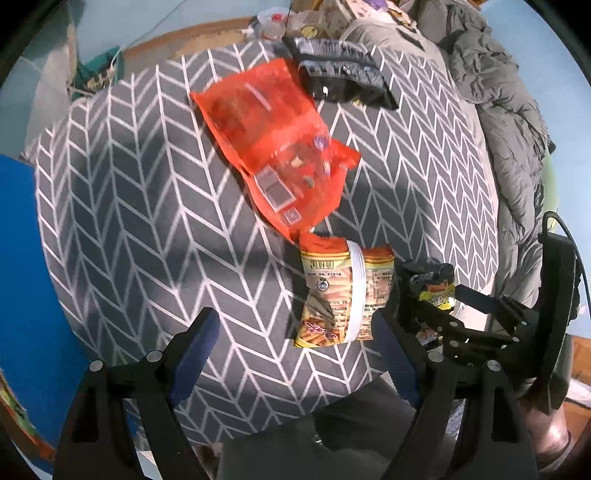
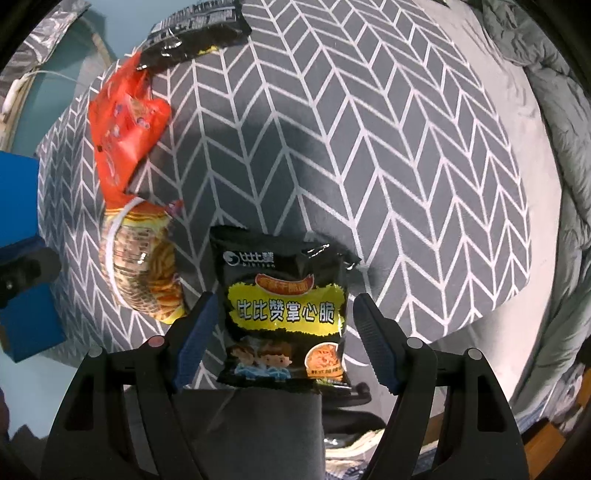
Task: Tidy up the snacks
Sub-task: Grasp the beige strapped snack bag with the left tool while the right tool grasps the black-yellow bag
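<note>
Four snack packs lie on a grey herringbone cushion. A red bag sits in the middle, a yellow-orange pack below it, a black pack at the far edge. A small black-and-yellow pack lies at the near edge between the open fingers of my right gripper, not pinched. My left gripper is open and empty, just in front of the yellow-orange pack. The right gripper shows at the right of the left wrist view.
A grey quilt is bunched along the right. A blue box stands at the left of the cushion. Clutter lies beyond the far edge. The red bag and yellow-orange pack show in the right wrist view.
</note>
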{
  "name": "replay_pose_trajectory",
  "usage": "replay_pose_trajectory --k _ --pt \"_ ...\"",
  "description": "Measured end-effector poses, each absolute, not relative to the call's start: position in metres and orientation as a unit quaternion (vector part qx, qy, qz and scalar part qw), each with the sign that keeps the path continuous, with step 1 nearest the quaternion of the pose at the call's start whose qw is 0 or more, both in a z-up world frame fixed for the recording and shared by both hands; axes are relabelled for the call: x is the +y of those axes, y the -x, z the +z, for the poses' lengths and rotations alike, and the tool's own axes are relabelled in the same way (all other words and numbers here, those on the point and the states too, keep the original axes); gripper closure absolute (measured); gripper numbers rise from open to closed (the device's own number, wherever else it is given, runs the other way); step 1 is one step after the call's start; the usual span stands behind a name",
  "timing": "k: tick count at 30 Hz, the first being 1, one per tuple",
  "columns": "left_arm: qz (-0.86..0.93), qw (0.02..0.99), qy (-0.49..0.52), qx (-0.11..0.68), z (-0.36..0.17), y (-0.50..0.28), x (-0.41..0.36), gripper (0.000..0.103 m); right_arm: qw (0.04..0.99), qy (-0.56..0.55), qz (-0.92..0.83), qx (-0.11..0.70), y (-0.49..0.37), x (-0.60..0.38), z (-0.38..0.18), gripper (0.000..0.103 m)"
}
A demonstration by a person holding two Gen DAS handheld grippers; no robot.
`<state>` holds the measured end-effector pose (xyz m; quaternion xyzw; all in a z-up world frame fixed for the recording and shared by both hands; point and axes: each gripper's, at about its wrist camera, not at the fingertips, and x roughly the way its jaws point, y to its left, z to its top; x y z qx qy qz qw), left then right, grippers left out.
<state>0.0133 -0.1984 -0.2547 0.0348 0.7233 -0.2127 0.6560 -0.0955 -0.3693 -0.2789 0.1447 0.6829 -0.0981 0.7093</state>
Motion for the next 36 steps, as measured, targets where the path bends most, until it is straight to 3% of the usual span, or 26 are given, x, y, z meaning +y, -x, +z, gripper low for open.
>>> replay_pose_trajectory --k 18,22,29,36 --pt "-0.206 0.642 -0.067 0.735 -0.292 0.0 -0.247 0.015 0.721 -0.096 -0.087 0.681 0.086 -0.338 -0.321 0.028" --pt "-0.207 0.644 -0.087 0.732 -0.3 0.004 -0.263 0.013 0.73 -0.077 -0.08 0.674 0.089 -0.337 -0.315 0.045" --pt "-0.21 0.64 -0.09 0.733 -0.317 0.014 -0.276 0.013 0.735 -0.077 -0.077 0.669 0.088 -0.352 -0.313 0.046" --pt "-0.219 0.653 -0.076 0.721 -0.317 0.011 -0.272 0.041 0.748 -0.073 -0.069 0.657 0.082 -0.357 -0.299 0.046"
